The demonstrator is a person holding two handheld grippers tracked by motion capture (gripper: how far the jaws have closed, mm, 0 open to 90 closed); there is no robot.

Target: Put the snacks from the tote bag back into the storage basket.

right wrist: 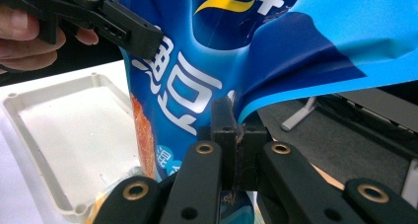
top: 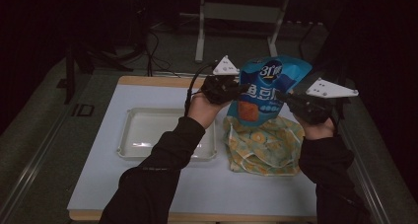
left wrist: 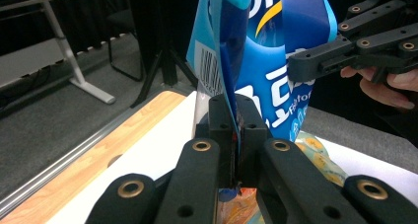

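Now both grippers, left gripper [top: 235,88] and right gripper [top: 286,96], clamp the blue snack bag [top: 268,81] by its edges above the patterned cloth bag [top: 263,145], seemingly mid-transfer, perhaps toward the white tray [top: 129,150].

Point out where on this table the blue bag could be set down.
The white tray on the left lies bare. Open tabletop runs along the near edge, in front of the tray and the yellow patterned bag. The right half is crowded: both grippers, left and right, hold the blue bag above the patterned one.
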